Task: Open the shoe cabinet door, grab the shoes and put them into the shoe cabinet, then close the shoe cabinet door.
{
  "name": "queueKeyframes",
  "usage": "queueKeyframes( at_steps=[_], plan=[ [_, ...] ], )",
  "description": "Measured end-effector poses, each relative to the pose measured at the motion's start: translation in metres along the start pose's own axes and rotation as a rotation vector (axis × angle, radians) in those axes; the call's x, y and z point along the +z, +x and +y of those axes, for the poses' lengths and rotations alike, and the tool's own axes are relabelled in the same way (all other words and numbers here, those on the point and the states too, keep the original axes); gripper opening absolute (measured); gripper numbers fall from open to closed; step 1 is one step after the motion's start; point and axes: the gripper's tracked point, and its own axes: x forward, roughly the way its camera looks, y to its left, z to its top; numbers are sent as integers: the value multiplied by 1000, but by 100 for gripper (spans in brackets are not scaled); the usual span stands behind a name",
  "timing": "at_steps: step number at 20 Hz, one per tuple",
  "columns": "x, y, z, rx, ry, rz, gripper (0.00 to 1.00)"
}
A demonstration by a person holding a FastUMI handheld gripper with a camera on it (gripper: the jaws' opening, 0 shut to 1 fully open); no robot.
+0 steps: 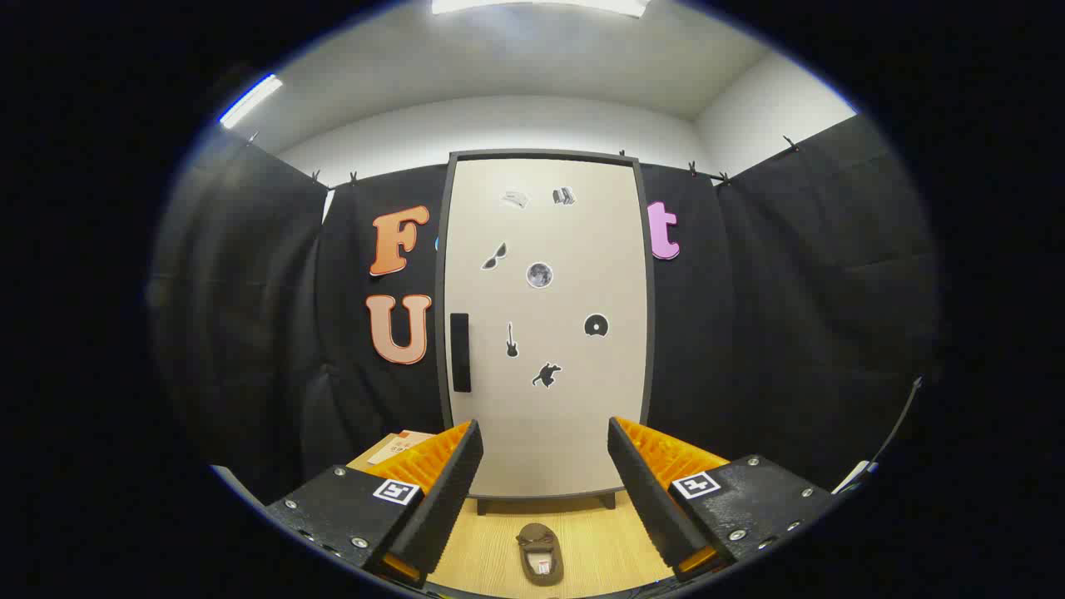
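A tall pale shoe cabinet [545,324] with a dark frame stands upright against the booth wall, its door shut. A dark vertical handle [460,352] sits on the door's left side, and several small stickers dot the door. A brown slipper [541,553] lies on the wooden floor just in front of the cabinet, between my fingers and below them. My gripper [545,466] is open, held back from the cabinet, with nothing between its fingers.
The wooden floor [599,541] runs from the cabinet's feet toward me. A cardboard box [398,445] lies on the floor left of the cabinet, partly hidden by my left finger. Black cloth walls close in both sides.
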Motion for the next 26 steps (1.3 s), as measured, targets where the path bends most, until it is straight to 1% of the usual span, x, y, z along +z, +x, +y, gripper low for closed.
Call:
queueKeyframes(
  at_steps=[26],
  plan=[
    [-4, 11, 3, -14, 9, 19, 95]
  ],
)
